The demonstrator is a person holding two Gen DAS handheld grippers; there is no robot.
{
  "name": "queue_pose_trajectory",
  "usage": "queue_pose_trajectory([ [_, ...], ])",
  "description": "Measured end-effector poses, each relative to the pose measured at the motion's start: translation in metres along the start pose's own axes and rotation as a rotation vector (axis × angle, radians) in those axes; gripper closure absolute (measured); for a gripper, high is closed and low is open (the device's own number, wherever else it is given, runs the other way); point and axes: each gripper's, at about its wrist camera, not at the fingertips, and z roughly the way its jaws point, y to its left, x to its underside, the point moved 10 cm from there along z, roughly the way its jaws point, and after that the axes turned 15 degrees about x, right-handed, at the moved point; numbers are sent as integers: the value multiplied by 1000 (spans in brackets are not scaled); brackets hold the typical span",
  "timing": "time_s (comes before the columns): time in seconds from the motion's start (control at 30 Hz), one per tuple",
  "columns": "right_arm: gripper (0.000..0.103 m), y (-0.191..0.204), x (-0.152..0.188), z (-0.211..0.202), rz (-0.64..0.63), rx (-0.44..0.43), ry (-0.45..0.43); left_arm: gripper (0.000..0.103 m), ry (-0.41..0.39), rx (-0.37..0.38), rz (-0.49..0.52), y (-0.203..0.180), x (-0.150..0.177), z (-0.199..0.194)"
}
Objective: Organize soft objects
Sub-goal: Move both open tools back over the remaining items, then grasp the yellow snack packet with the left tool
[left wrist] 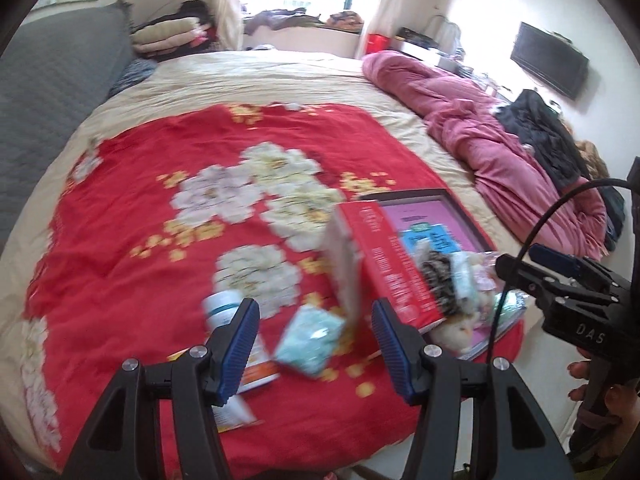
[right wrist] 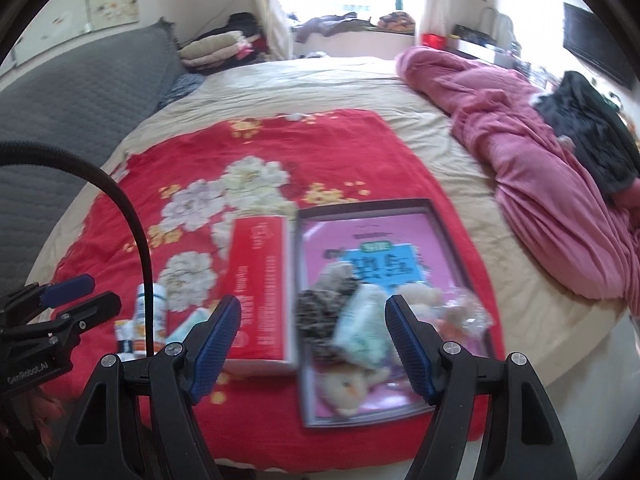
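Observation:
My left gripper [left wrist: 315,308] is open and empty above the red flowered blanket [left wrist: 160,208]. Below it lies a pale green soft packet [left wrist: 310,340], blurred. My right gripper [right wrist: 314,302] is open too, with nothing between its fingers, over a dark-rimmed tray [right wrist: 448,232] lined with a pink sheet. In the tray lie a dark patterned cloth [right wrist: 324,312], a mint packet [right wrist: 360,328], a cream plush toy [right wrist: 348,388] and a clear bag [right wrist: 464,316]. The left wrist view shows the right gripper [left wrist: 520,260] beside the tray [left wrist: 460,208].
A red box [right wrist: 260,288] lies left of the tray. A white bottle [right wrist: 150,312] and small orange packs [left wrist: 260,376] sit on the blanket by the left gripper [right wrist: 102,290]. A pink quilt [right wrist: 540,184] is heaped at the right, and a grey headboard [right wrist: 80,92] at the left.

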Motion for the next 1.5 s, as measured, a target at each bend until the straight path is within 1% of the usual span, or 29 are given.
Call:
queue_pose_trajectory([
  [0.17, 27, 46, 2, -9, -55, -45, -8, 45, 7, -54, -62, 46, 24, -22],
  [0.27, 27, 72, 6, -14, -95, -66, -13, 45, 21, -73, -96, 66, 40, -28],
  [0.43, 27, 109, 20, -16, -169, -95, -9, 45, 64, -87, -152, 92, 71, -26],
  [0.57, 27, 133, 34, -14, -221, -111, 5, 45, 117, -85, -192, 106, 94, -13],
  [0.73, 27, 149, 51, -9, -264, -127, 26, 45, 176, -58, -231, 110, 114, 14],
  [0.93, 27, 156, 59, 1, -291, -131, 44, 45, 215, -20, -275, 113, 121, 47],
  [1.07, 27, 157, 61, 11, -311, -124, 58, 45, 244, -21, -293, 120, 127, 65],
  [1.13, 27, 158, 62, 15, -319, -122, 62, 45, 251, -5, -306, 122, 130, 72],
  [1.27, 27, 159, 63, 27, -354, -103, 71, 43, 248, -17, -304, 128, 133, 78],
  [1.37, 27, 161, 63, 33, -378, -96, 76, 43, 249, -6, -322, 133, 132, 82],
  [1.43, 27, 163, 65, 38, -396, -93, 82, 44, 255, 0, -323, 136, 131, 85],
  [1.5, 27, 168, 69, 42, -419, -92, 89, 52, 254, -8, -315, 139, 129, 85],
])
